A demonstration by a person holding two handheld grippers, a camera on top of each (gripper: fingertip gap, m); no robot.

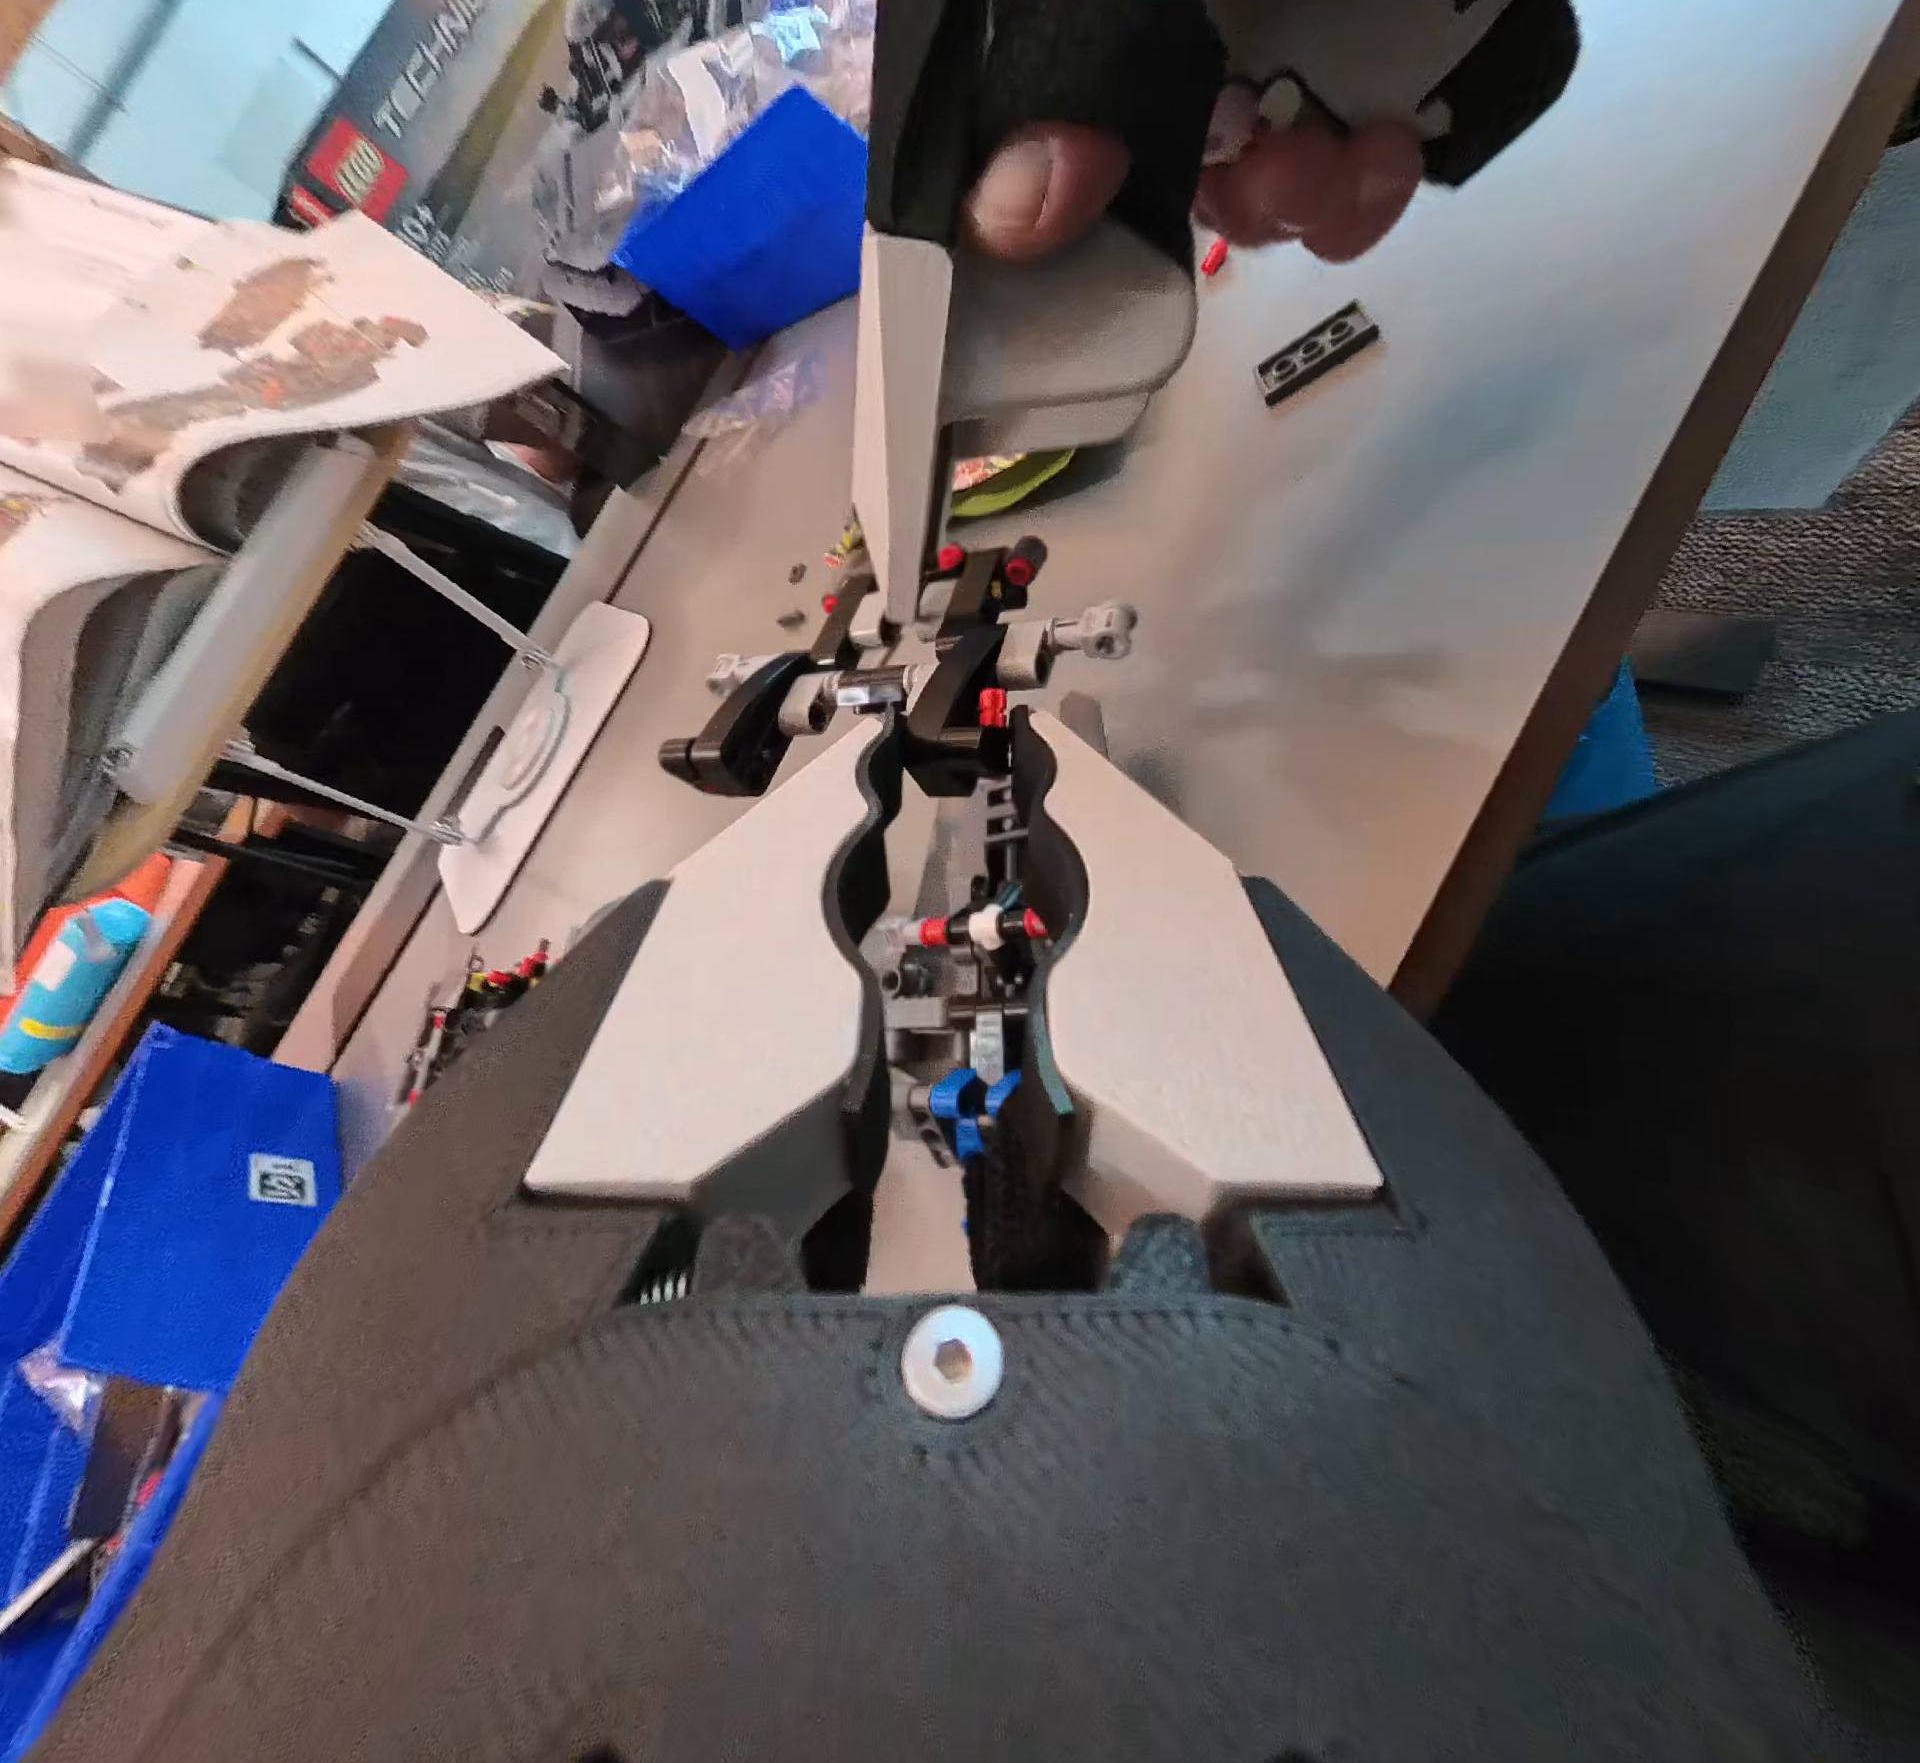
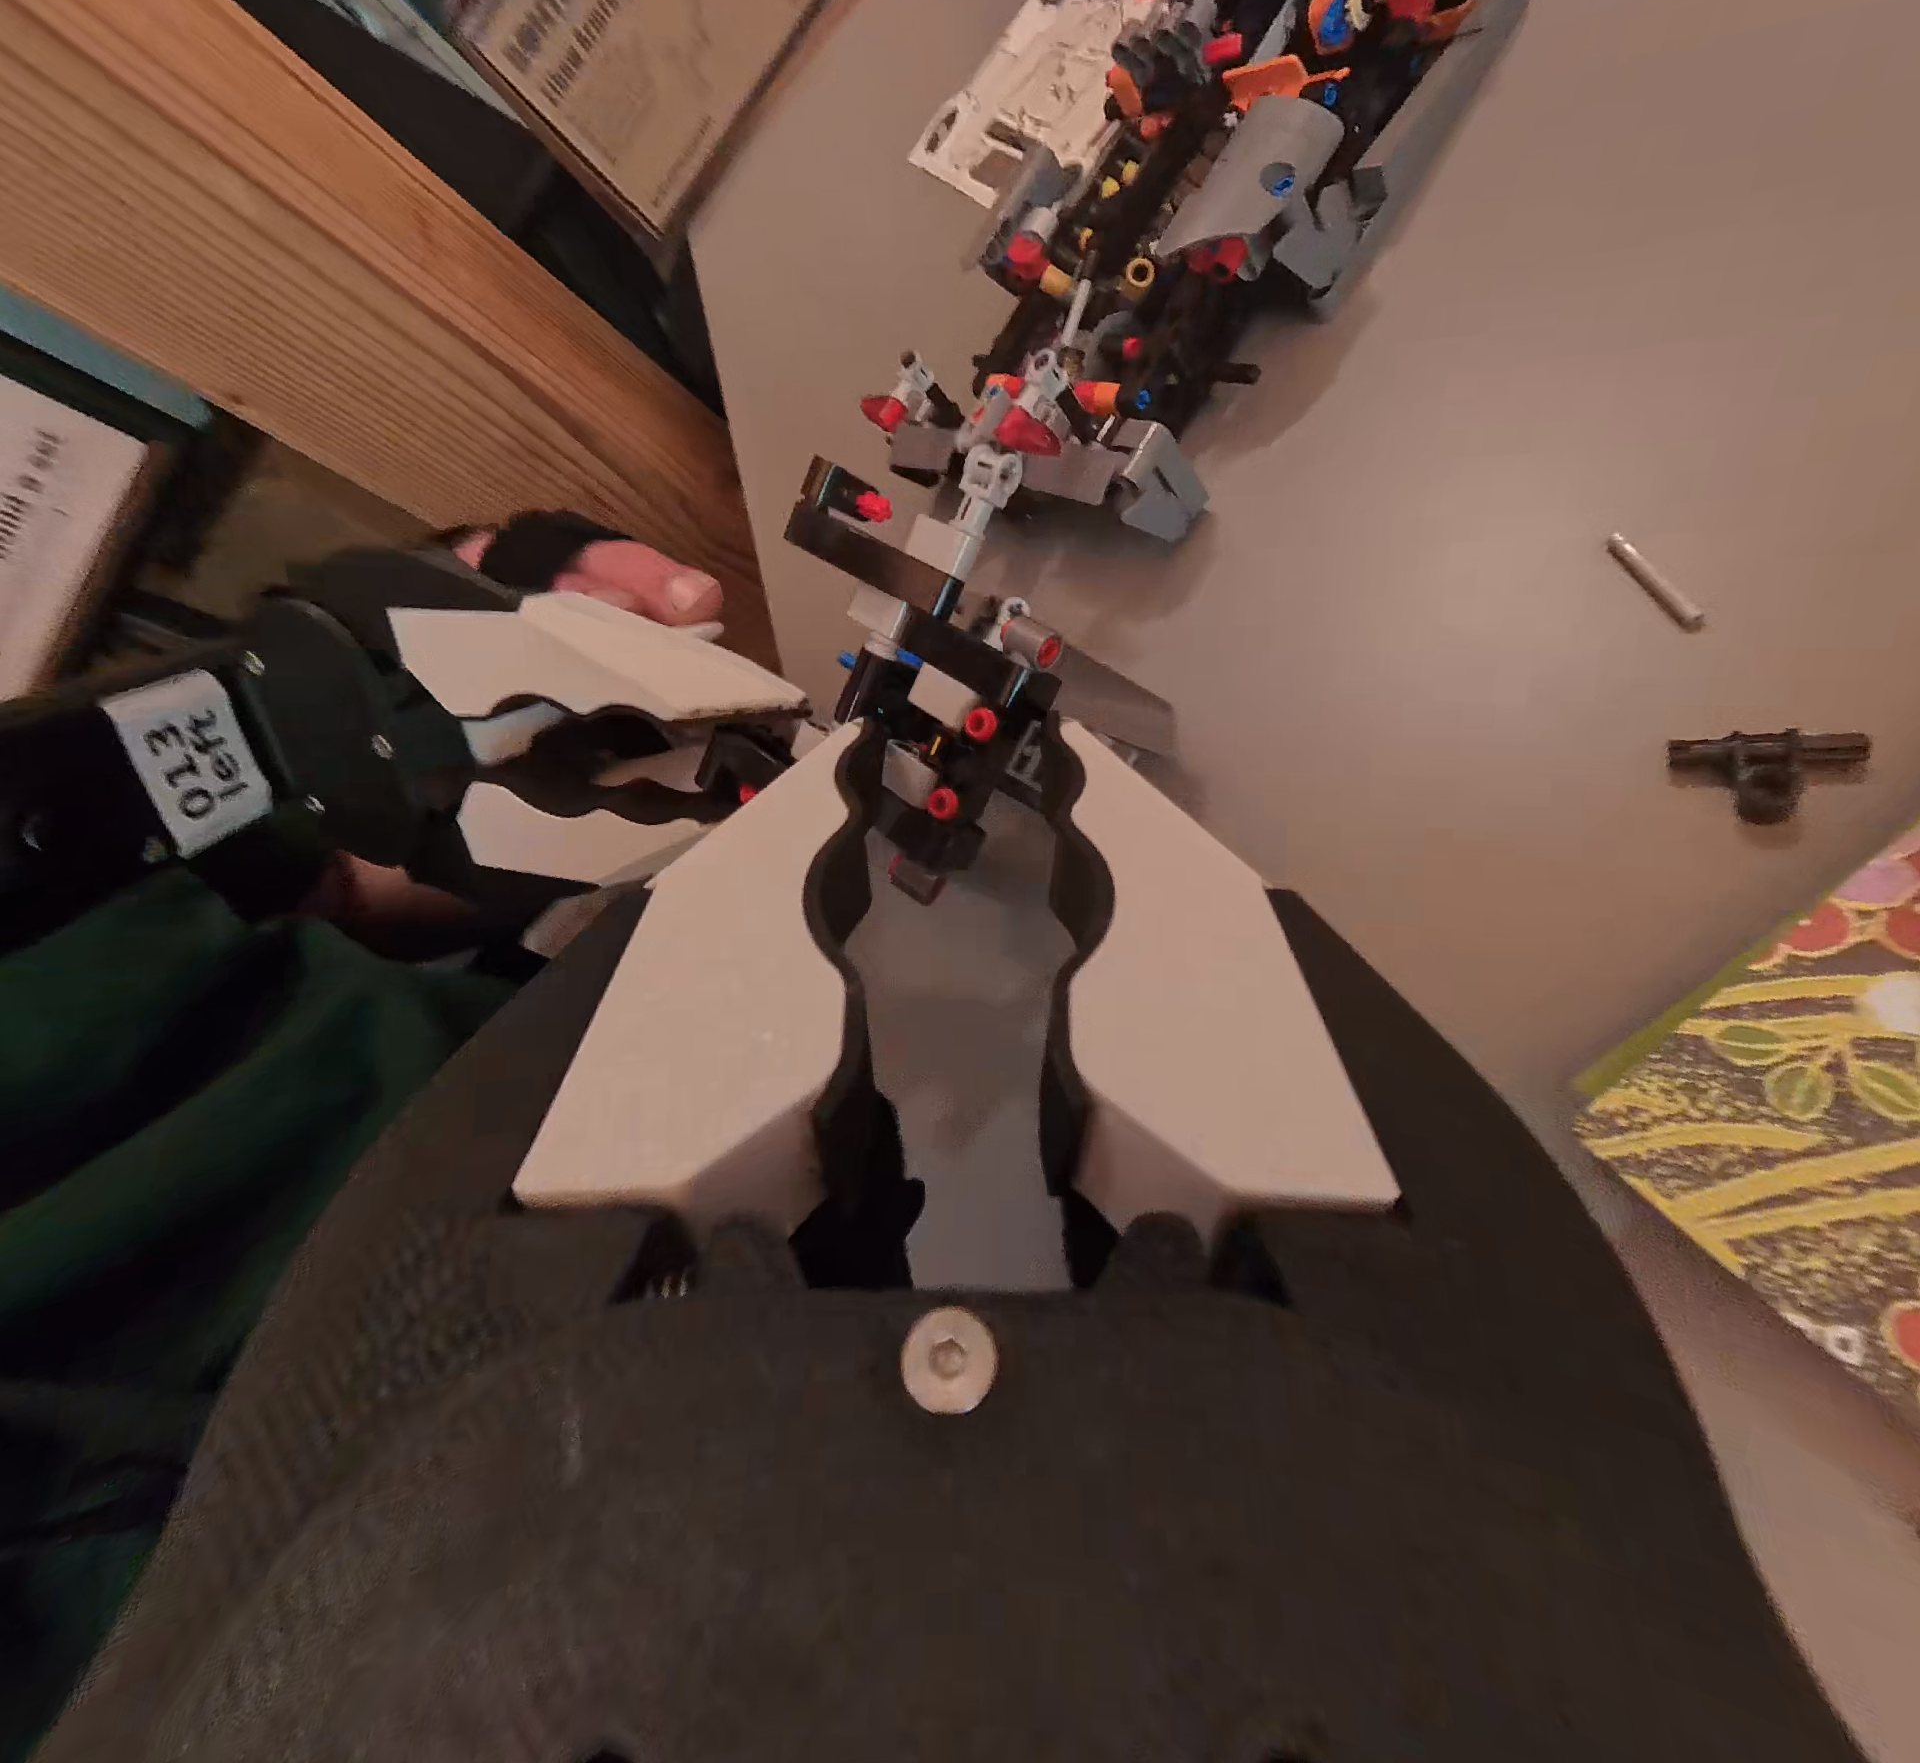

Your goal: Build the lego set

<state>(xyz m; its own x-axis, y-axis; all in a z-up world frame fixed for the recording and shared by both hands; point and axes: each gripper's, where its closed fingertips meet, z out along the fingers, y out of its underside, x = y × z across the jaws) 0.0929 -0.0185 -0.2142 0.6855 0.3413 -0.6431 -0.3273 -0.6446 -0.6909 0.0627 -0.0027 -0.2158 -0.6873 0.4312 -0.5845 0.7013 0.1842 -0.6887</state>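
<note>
While both grippers meet above the grey counter (image 2: 1351,570), the left gripper (image 1: 951,737) and right gripper (image 2: 961,747) each clamp the small black Technic sub-assembly (image 2: 935,674) in narrowed fingers. Behind it, nearer the counter's far edge, sits the larger Lego chassis (image 2: 1226,186).

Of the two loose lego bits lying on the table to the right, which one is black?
The T-shaped connector piece, nearer the patterned cloth. The other loose bit, farther up the table, is a plain light grey rod.

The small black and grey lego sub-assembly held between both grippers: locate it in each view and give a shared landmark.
Left wrist view: the sub-assembly sits centre, just past this gripper's fingertips.
Right wrist view: sub-assembly sits centre, at this gripper's fingertips, nearer than the large lego build.
Shared landmark: the red pins on its black beams.
</note>
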